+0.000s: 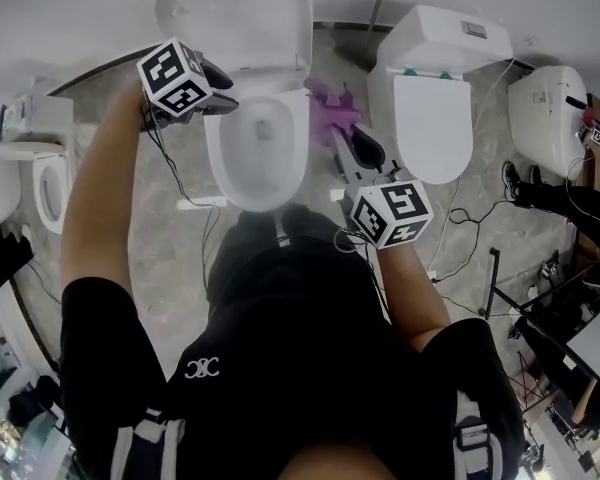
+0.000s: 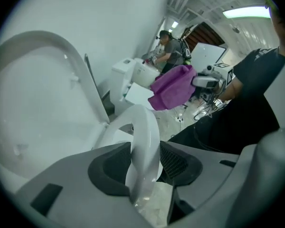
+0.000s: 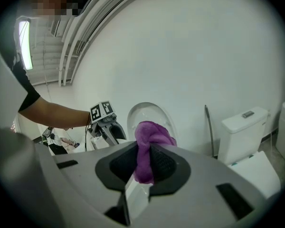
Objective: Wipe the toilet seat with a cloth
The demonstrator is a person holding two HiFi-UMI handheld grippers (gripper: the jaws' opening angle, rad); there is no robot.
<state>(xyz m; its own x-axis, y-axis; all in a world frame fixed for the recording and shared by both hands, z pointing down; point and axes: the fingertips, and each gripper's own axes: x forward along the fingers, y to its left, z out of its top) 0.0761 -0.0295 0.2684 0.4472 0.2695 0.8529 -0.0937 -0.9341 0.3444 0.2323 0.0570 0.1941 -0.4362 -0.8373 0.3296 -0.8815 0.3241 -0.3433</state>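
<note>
At the frame's bottom, the person (image 1: 280,298) is wearing a black short-sleeved shirt (image 1: 280,368) bearing a small white logo (image 1: 201,369).

Looking down from the head view, I see a neighbouring toilet (image 1: 432,128) with its lid down at two o'clock, with its square cistern (image 1: 445,38) behind it. A further toilet (image 1: 545,118) stands at three o'clock and a third toilet (image 1: 40,183) at nine o'clock, all on the grey mottled floor (image 1: 170,248), where black cables (image 1: 467,218) trail at four o'clock. In my left view a person (image 2: 172,51) in a cap stands far off at one o'clock, below a ceiling light (image 2: 247,12).
</note>
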